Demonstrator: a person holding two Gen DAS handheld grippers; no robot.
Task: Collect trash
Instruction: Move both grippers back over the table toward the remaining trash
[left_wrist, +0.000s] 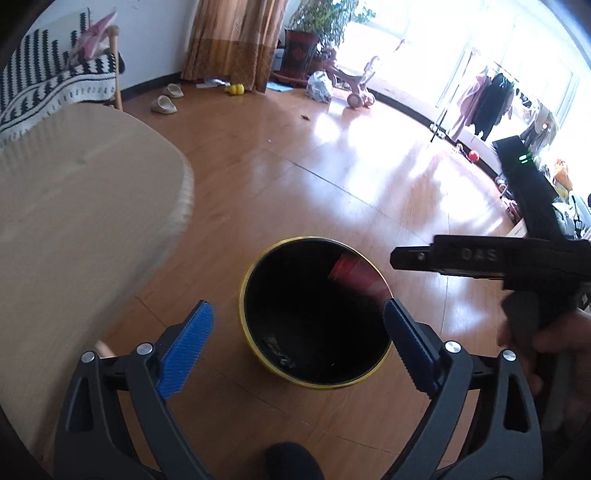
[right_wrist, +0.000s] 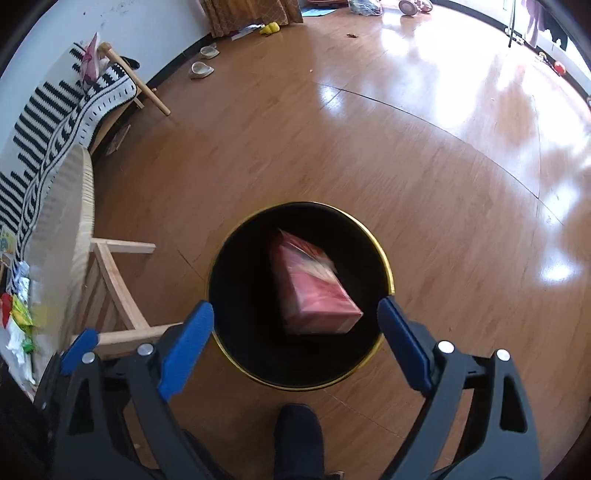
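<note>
Two jaws of the left gripper (left_wrist: 299, 328) stand wide apart, empty, above the black gold-rimmed trash bin (left_wrist: 255, 343) on the wooden floor (left_wrist: 295, 155). A red box (left_wrist: 351, 275) shows blurred inside; dark scrap lies at the bottom. The round table (left_wrist: 81, 221) edge crowds the left; open floor lies ahead.

Right gripper (right_wrist: 295, 325) likewise gapes, holding nothing. The red carton (right_wrist: 314, 291), blurred, sits within the bin (right_wrist: 229, 354) mouth. Judged light, stiff cardboard; grip across its narrow faces. Remaining trash (right_wrist: 18, 314) lies on the table's near edge.
</note>
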